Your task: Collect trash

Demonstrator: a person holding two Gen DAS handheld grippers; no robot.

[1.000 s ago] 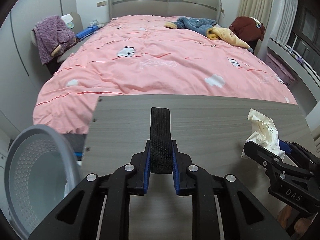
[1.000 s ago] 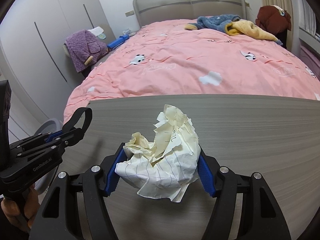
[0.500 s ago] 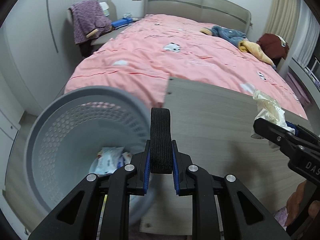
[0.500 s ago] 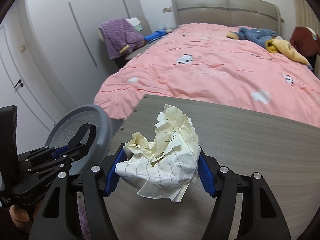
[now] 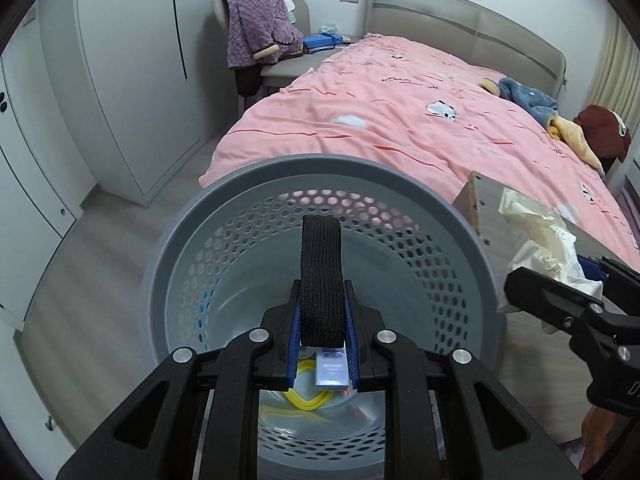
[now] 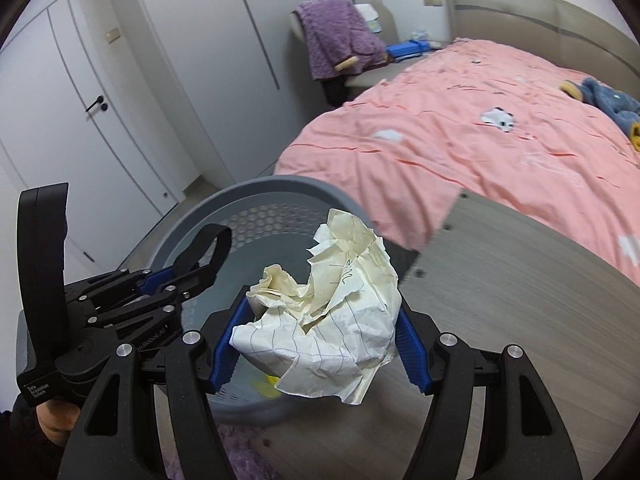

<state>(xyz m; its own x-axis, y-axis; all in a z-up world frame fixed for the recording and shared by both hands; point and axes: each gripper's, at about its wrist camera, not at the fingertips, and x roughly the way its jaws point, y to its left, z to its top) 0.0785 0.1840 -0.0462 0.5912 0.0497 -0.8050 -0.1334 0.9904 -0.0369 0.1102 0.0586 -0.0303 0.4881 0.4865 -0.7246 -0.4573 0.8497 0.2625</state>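
The left gripper clamped a black woven strap loop above the grey perforated plastic basket; at three o'clock, the right gripper pinched a crumpled ball of lined cream paper.

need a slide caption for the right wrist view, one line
Right tool clamps crumpled lined paper above the grey perforated bin; left tool holds a black strap loop over it.

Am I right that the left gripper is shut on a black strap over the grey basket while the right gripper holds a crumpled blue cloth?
Not quite: the right gripper holds crumpled lined paper, as the right wrist view shows. The left gripper is indeed shut on the black strap over the grey basket.
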